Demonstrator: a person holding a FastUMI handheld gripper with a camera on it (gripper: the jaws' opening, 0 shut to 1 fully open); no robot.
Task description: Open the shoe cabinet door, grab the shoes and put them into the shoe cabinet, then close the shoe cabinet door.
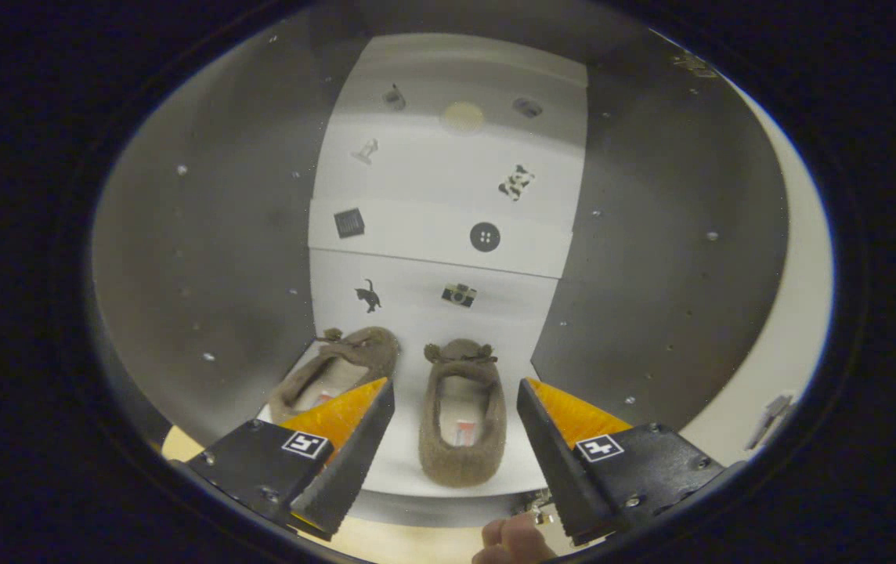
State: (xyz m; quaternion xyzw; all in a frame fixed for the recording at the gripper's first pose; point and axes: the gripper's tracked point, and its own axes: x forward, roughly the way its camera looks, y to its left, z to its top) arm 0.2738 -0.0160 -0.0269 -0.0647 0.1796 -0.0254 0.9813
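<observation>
Brown fuzzy shoes are seen low in the frame on the white shelf [405, 470] inside the shoe cabinet [205, 251]. The right shoe [462, 415] lies between the spread fingers of the gripper [456, 392], untouched; the left shoe [334, 372] is partly hidden behind the left finger. A hand [512, 542] appears at bottom centre.

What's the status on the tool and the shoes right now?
Tool open, fingers apart, gripping nothing. Right shoe between fingers, left shoe beside it, both inside shoe cabinet. Nothing blocking.
</observation>
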